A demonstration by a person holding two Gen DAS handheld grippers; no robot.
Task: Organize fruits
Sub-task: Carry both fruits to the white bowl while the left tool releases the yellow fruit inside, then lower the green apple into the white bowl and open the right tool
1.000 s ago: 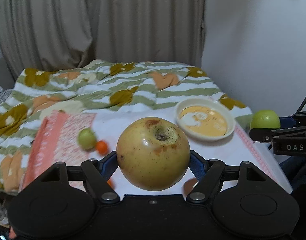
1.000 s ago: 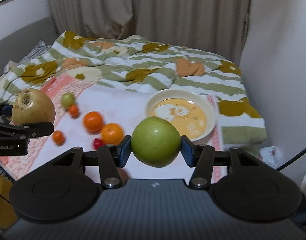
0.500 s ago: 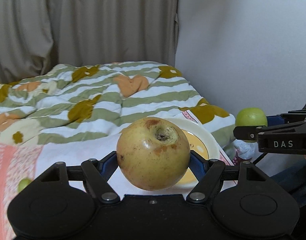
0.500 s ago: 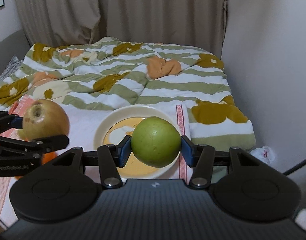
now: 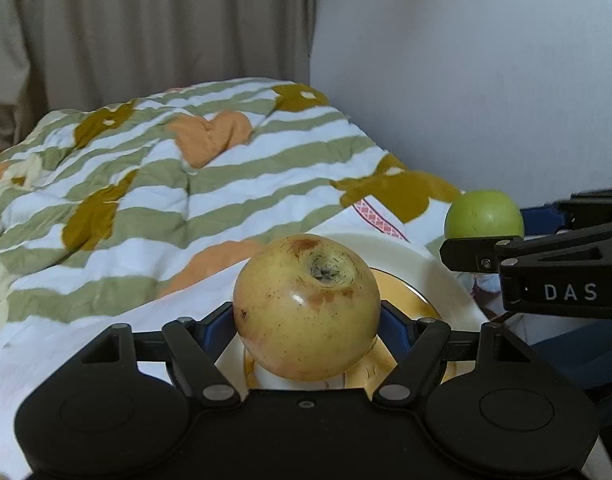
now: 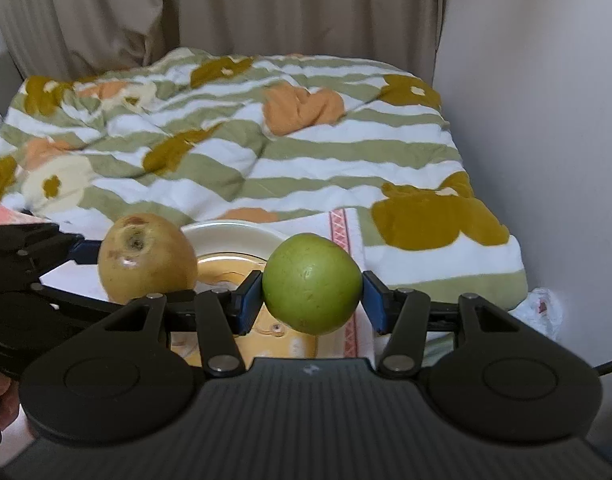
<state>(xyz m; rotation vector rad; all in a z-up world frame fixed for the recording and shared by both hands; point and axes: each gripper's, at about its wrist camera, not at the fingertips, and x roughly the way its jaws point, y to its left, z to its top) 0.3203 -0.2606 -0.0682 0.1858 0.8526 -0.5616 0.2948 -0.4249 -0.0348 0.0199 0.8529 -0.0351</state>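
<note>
Left gripper [image 5: 306, 322] first: its blue pads pinch a large yellow-brown apple with a dark, russeted stem pit [image 5: 306, 306], and that fruit hangs right above the cream-rimmed round plate with a yellow printed centre [image 5: 438, 276]. Over on the other side, the right gripper [image 6: 312, 300] has its fingers clamped on a smooth round green apple [image 6: 312, 283], held in the air over the plate's right-hand rim. Both fruits are off the bed, both are at the plate — this looks like the delivery step, two apples arriving at once!

What comes next, by my reading, is a lowering: bring each apple down until it sits on the plate, then part the fingers and back away. The catch is room. From the right wrist view the two fruits sit side by side, near each other, and the left gripper's black frame reaches across the plate's left side. Setting them down one at a time, or at opposite rims, would save a knock. Round fruit on a shallow plate may roll, so a gentle release is called for.

Around them: a rumpled quilt striped green and white with orange and mustard flower shapes [image 6: 266, 144] covers the far end of the bed, a white cloth with a red patterned border [image 6: 340, 224] lies under the plate, beige curtains [image 6: 266, 4] hang behind, and a plain wall runs along the bed's right edge. Nothing lies on the plate itself that I can see.
</note>
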